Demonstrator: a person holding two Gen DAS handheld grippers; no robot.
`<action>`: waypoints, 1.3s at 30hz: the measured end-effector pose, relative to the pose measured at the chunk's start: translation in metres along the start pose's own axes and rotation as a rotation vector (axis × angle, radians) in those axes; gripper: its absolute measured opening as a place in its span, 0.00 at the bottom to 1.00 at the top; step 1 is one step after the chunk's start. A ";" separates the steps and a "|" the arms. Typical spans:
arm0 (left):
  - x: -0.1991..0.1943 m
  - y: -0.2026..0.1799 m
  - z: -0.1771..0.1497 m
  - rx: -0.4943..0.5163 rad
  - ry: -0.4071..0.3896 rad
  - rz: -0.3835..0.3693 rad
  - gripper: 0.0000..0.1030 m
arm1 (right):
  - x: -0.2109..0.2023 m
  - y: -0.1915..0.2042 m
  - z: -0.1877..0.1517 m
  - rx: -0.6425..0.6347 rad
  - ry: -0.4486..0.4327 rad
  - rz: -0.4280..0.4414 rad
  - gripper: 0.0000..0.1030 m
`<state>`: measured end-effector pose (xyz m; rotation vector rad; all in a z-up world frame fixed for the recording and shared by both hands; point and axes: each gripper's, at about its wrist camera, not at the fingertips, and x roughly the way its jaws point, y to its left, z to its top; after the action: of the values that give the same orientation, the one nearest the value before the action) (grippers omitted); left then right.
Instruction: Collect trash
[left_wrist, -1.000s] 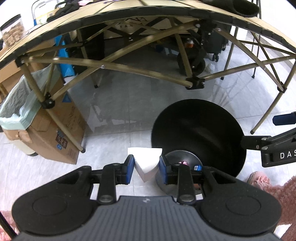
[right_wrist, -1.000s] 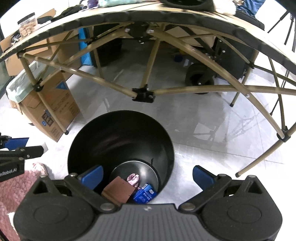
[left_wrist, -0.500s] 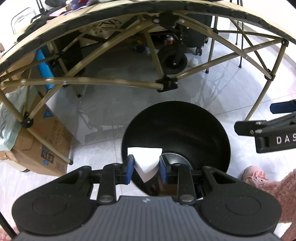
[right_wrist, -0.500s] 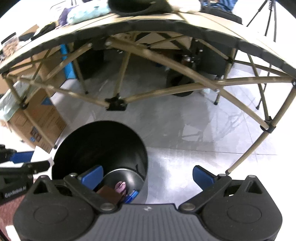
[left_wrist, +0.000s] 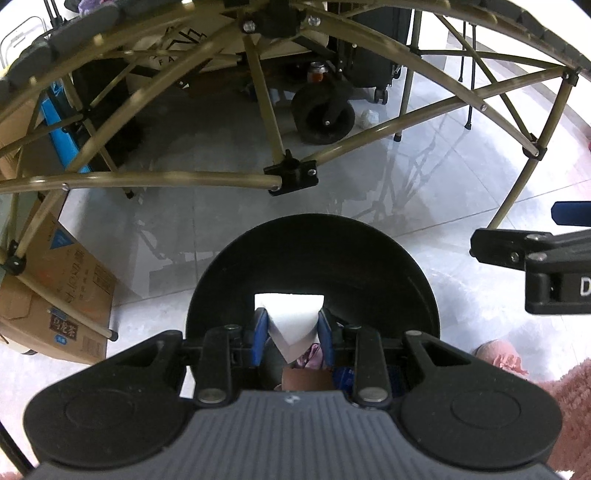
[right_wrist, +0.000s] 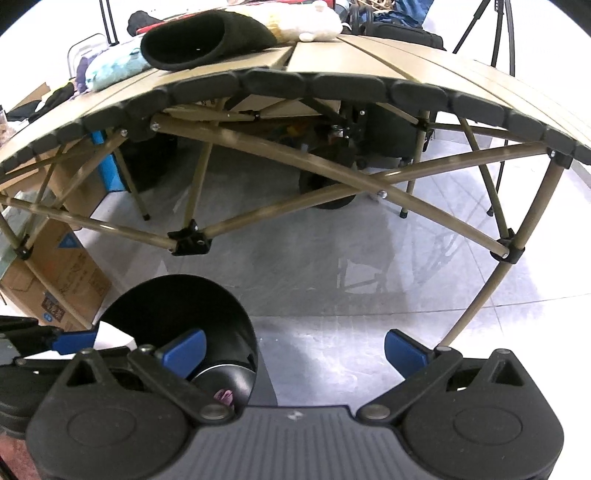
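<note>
My left gripper (left_wrist: 290, 328) is shut on a folded white paper (left_wrist: 291, 321) and hangs right over the mouth of the round black trash bin (left_wrist: 314, 251). Down in the bin lie a brown piece (left_wrist: 306, 380), a pink wrapper (left_wrist: 312, 358) and a blue packet (left_wrist: 341, 374). In the right wrist view the same bin (right_wrist: 177, 306) sits at the lower left, with the white paper (right_wrist: 110, 334) and the left gripper's blue pad at its near rim. My right gripper (right_wrist: 293, 347) stands open and holds nothing, over the tiled floor to the right of the bin.
A folding table (right_wrist: 369, 66) with tan crossed legs (left_wrist: 291, 173) spans the view above the bin. Cardboard boxes (left_wrist: 55, 295) stand on the floor at the left, a black wheeled cart (left_wrist: 325, 114) sits under the table. A pink fuzzy slipper (left_wrist: 498, 358) shows at the right.
The left gripper has carried the white paper from beside the bin to over its mouth. The right gripper has drifted right, away from the bin, and now sees the tabletop.
</note>
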<state>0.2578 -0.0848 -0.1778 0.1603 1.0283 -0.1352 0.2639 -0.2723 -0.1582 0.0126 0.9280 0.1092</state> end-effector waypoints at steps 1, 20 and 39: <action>0.002 0.000 0.000 -0.003 0.003 -0.001 0.29 | 0.001 0.000 0.000 -0.001 0.003 -0.003 1.00; 0.013 0.004 0.000 -0.052 0.012 0.060 1.00 | 0.004 0.003 -0.002 -0.012 0.007 -0.012 1.00; 0.020 0.003 0.000 -0.059 0.075 0.036 1.00 | 0.004 0.002 -0.002 -0.013 0.007 -0.012 1.00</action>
<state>0.2680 -0.0823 -0.1947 0.1312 1.1025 -0.0669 0.2648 -0.2695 -0.1626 -0.0054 0.9346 0.1042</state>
